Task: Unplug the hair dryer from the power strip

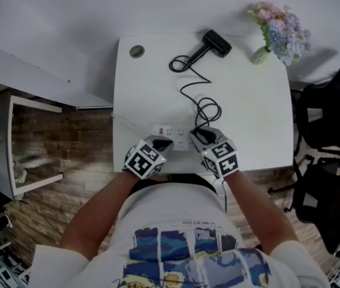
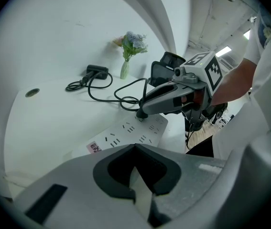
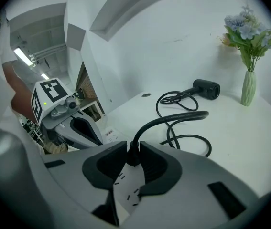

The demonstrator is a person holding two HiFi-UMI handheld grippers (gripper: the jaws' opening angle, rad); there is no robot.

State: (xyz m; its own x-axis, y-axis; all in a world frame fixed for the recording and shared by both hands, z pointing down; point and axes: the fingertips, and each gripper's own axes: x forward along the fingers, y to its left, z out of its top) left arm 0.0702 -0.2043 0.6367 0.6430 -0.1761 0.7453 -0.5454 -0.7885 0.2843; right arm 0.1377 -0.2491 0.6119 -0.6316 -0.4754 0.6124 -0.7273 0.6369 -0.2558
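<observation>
While the left gripper (image 1: 159, 143) pinches the end of the power strip (image 1: 174, 131), the right gripper (image 1: 201, 136), clamped on the plug (image 3: 133, 153), should pull straight up, not sideways.
</observation>
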